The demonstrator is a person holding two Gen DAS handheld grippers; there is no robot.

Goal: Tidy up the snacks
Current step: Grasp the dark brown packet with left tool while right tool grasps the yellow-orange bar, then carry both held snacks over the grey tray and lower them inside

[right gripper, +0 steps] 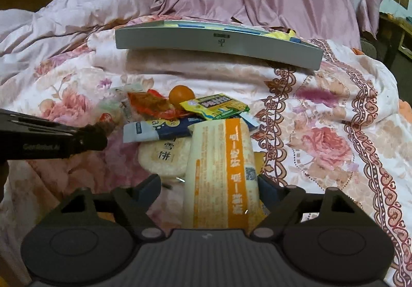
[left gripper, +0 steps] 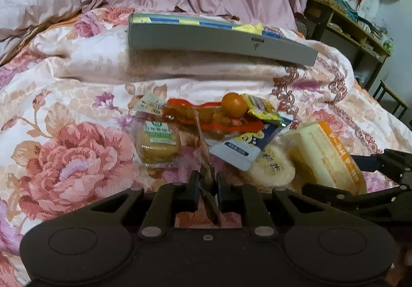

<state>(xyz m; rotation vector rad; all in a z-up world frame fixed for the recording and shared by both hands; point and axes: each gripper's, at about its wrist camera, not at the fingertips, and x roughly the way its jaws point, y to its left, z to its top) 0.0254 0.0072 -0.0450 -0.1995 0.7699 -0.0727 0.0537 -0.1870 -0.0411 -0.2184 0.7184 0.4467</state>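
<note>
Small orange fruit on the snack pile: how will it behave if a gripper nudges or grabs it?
The orange fruit is round and smooth-skinned, so it will probably roll. It sits atop crinkly wrappers on a soft floral quilt, so a nudge likely sends it downhill. Curved skin may slip between flat fingers; probably firm enough for a gentle squeeze.

Glossy plastic wrappers (left gripper: 231, 130) lie on a woven floral cloth quilt (left gripper: 77, 158) beside a matt grey tray (left gripper: 219, 42).
</note>
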